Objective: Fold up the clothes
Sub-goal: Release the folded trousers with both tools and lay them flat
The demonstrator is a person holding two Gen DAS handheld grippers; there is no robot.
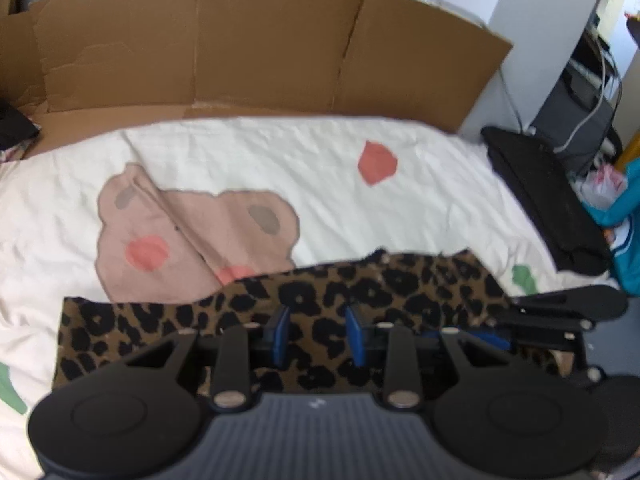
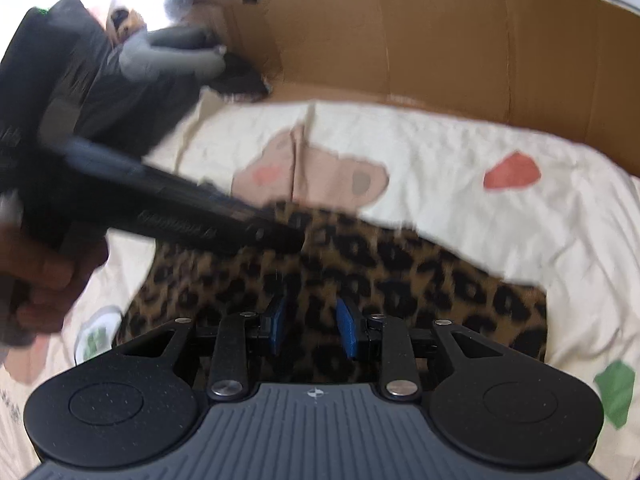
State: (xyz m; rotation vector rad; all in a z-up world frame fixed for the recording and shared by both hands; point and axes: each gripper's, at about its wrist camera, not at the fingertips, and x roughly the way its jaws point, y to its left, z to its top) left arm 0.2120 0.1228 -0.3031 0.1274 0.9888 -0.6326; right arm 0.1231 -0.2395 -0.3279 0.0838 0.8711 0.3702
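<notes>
Both pairs of your fingers stand apart with nothing between them. Your left gripper point(image 1: 320, 336) hangs over the leopard-print cloth point(image 1: 304, 320), its blue pads point(image 1: 356, 338) spread with a clear gap, and the spotted fabric shows through that gap. Your right gripper point(image 2: 312, 330) is the same: blue pads point(image 2: 346, 334) parted, hovering above the cloth point(image 2: 360, 280), and I cannot tell whether the tips touch the fabric.

That cloth lies flat on the cream bedsheet point(image 1: 240, 152), stretched sideways as a long strip in your left view, with its far edge wavy and uneven. It covers the lower part of a pink bear face point(image 1: 168, 232) printed on the sheet. A red patch point(image 1: 376, 162) and green patches are printed further out on the sheet.

In your right view, your left gripper point(image 2: 280, 236) reaches in from the left side, blurred, with its tip over the far left part of the cloth. Your left hand point(image 2: 48, 280) grips its handle at the edge of the picture. In your left view, the black linkage of your right gripper point(image 1: 568, 308) shows at the right, just beside the cloth's right end.

Brown cardboard point(image 1: 240, 40) stands as a wall along the far side of the bed. Dark clothing point(image 1: 552, 208) lies past the right edge of the sheet.
</notes>
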